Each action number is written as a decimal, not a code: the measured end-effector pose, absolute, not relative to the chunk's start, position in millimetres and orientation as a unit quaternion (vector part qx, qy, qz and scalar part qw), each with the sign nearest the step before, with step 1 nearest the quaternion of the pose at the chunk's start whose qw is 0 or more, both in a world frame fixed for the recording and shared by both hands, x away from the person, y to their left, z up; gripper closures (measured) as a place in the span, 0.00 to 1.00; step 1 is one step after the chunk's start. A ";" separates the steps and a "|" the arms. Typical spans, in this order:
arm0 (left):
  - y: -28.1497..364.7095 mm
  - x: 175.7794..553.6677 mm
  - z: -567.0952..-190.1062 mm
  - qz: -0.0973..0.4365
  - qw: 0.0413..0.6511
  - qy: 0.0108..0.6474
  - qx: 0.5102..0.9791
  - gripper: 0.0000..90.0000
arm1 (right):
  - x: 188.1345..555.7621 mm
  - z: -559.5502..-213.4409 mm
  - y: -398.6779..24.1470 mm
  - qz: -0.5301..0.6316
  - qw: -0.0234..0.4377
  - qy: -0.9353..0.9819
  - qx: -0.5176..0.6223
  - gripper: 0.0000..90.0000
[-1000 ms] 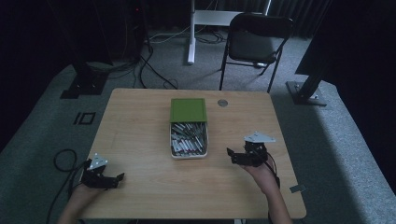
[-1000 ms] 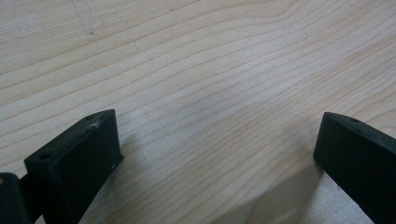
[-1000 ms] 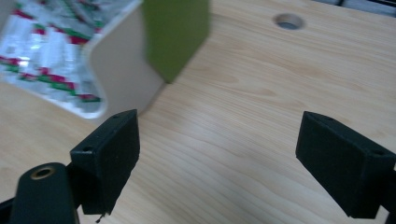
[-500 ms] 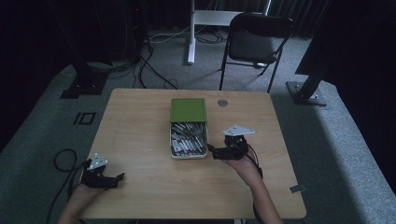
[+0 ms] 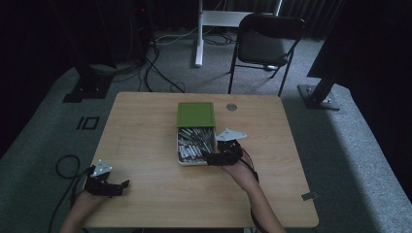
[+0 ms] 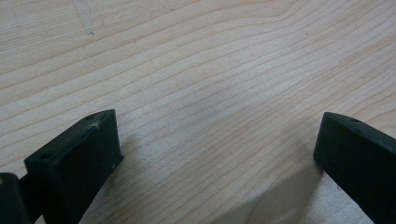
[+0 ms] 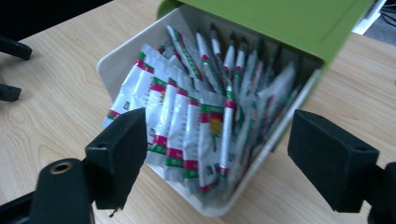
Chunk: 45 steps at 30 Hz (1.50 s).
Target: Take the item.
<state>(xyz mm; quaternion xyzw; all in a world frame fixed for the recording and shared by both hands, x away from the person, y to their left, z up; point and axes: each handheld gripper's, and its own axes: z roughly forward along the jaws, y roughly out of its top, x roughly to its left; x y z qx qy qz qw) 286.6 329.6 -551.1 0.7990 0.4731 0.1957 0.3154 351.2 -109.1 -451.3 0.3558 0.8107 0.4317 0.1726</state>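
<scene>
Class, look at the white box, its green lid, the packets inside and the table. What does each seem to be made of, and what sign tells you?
Box: probably plastic, smooth white moulded walls.
Green lid: likely plastic too, matte and even in colour.
Packets: printed film or foil, judging by glossy creased surfaces.
Table: wood or wood-look laminate; visible grain lines.

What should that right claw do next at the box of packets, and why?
Probably ease forward and down onto one packet. The right claw hangs open just before the white box, nothing between its jaws, and the sachets stand upright at the near end, ready to pinch.
</scene>
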 end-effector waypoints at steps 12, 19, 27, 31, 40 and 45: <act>329.7 286.7 -551.1 0.197 0.315 0.473 0.799 0.01 | 346.0 -451.9 -93.0 0.431 0.178 0.820 0.332 0.49; 329.6 286.6 -551.1 0.196 0.315 0.473 0.799 0.02 | 352.8 -468.3 -85.1 0.410 0.178 0.823 0.350 0.69; 329.6 286.6 -551.1 0.196 0.315 0.474 0.799 0.02 | 354.0 -483.5 -79.1 0.390 0.189 0.824 0.365 0.81; 329.5 286.6 -551.2 0.196 0.316 0.474 0.799 0.02 | 352.0 -487.5 -73.9 0.378 0.210 0.822 0.371 0.82; 329.5 286.5 -551.2 0.196 0.316 0.474 0.798 0.02 | 349.7 -495.6 -60.9 0.338 0.256 0.821 0.382 0.86; 329.5 286.5 -551.1 0.196 0.315 0.474 0.799 0.02 | 352.0 -495.8 -64.6 0.342 0.262 0.811 0.396 0.97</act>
